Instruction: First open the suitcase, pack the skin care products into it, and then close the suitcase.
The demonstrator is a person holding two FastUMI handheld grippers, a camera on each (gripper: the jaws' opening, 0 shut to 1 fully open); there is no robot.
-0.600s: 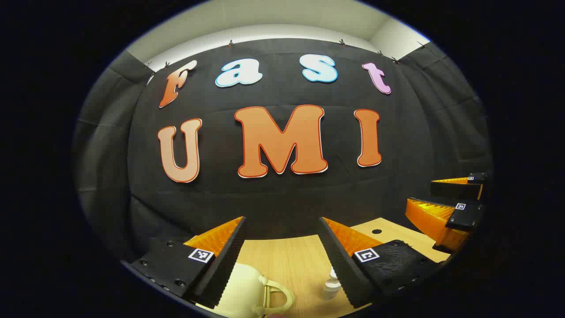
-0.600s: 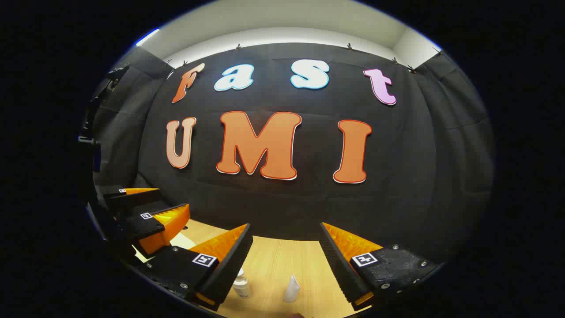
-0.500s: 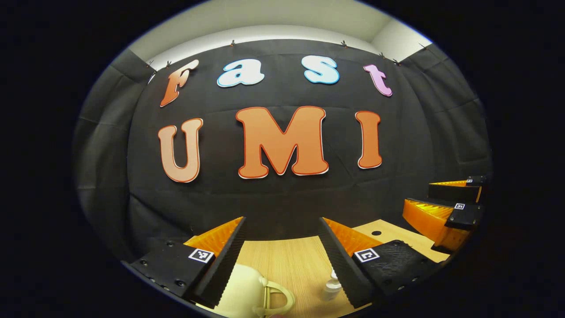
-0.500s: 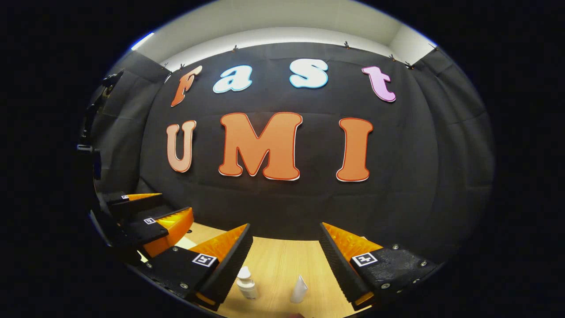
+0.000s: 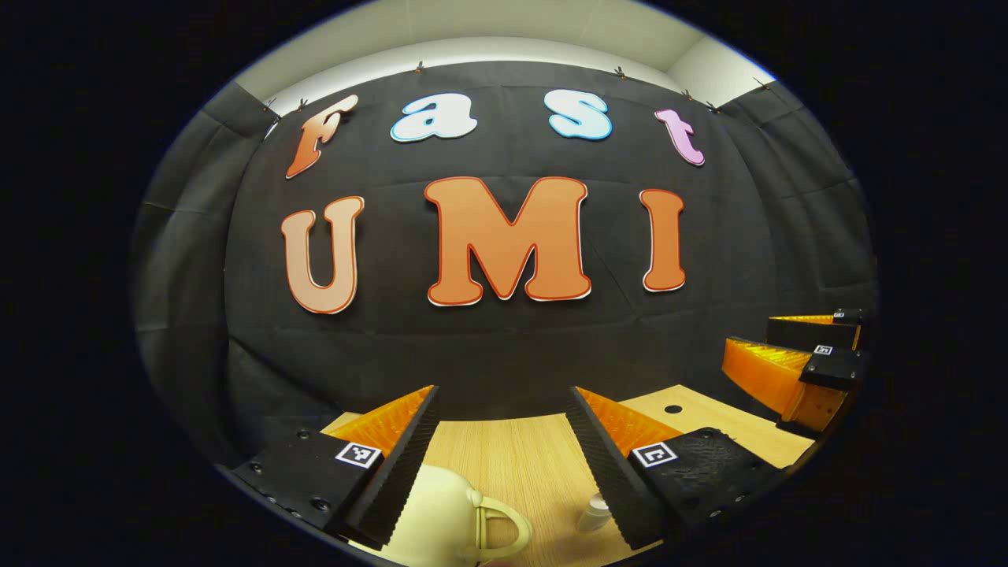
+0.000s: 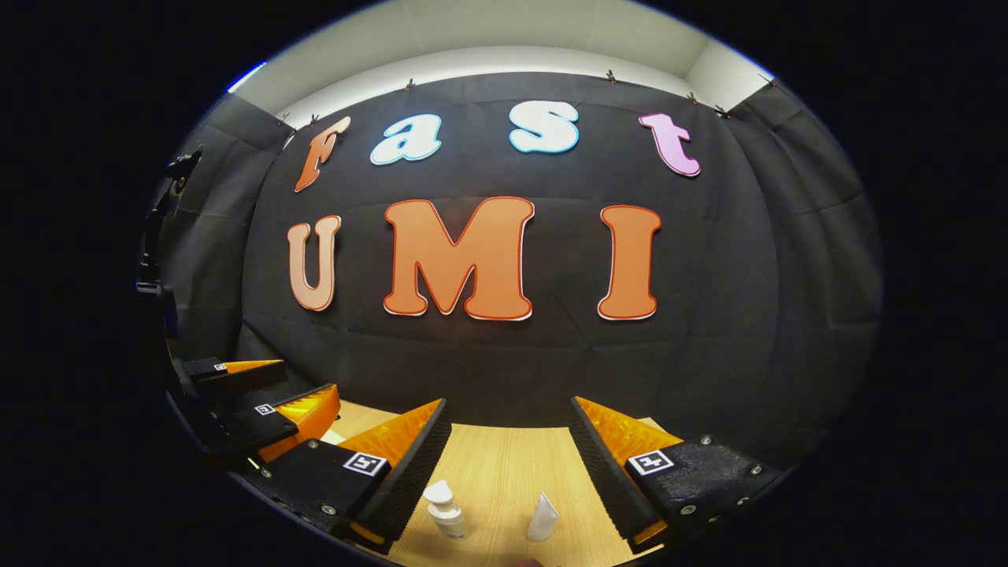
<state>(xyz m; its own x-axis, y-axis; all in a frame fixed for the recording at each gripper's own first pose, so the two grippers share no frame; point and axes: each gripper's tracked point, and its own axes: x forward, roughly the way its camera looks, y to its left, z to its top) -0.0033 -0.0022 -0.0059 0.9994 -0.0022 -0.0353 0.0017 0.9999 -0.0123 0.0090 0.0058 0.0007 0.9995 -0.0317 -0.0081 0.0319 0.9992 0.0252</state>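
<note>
Suitcase (image 5: 441, 516), cream with a handle, sits on the tabletop (image 5: 512, 457) low under the left gripper (image 5: 504, 441), nearer than the right gripper (image 6: 508, 449). Both grippers gape wide, holding nothing. A pump bottle (image 6: 446, 512) and a tube (image 6: 542, 517) stand below the right one.

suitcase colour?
Pale cream suitcase, handle included; clearest in the left gripper view.

Cream suitcase (image 5: 441, 512); upright bottle (image 6: 446, 516), tube (image 6: 542, 518)

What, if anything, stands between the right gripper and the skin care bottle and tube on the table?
Nothing visible. The right gripper is open above bare wood table, with the pump bottle and the tube just below between its fingers.
</note>
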